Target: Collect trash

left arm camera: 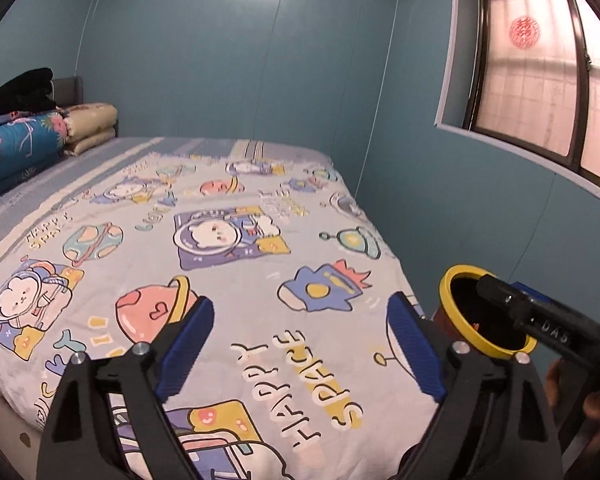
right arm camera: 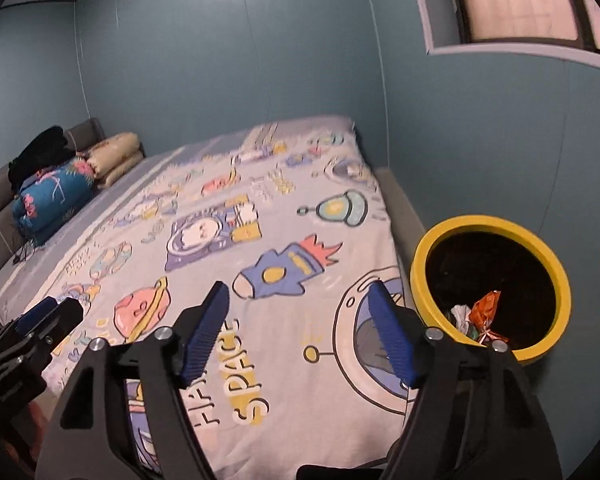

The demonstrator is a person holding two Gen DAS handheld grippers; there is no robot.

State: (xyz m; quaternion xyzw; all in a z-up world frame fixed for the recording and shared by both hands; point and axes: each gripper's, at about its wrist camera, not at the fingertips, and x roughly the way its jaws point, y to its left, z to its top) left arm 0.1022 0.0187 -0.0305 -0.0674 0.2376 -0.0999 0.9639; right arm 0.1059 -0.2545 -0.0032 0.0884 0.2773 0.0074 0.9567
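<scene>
Beside one bed (right arm camera: 300,208), one bin (right arm camera: 556,264) holds two wrappers (right arm camera: 485,312).

Counts, both wrist views, same moment.

Grippers: two. Left gripper (left arm camera: 300,344), two blue-padded fingers, lower centre of its own view. Right gripper (right arm camera: 300,332), two blue-padded fingers, lower centre of its own view.

Bins: one. Yellow-rimmed bin (right arm camera: 490,288), right side of frame.

Trash pieces visible inside the bin: at least two, one orange wrapper (right arm camera: 486,308) and one white crumpled piece (right arm camera: 462,316); further scraps beneath, count unclear.

Beds: one bed (right arm camera: 260,240) with a single space-print sheet.

Folded quilts, upper left: two, one blue floral quilt (right arm camera: 52,200) and one beige quilt (right arm camera: 114,156).

Black garment heaps: one black heap (right arm camera: 40,152).

Windows: one window (left arm camera: 540,84), upper right.
</scene>
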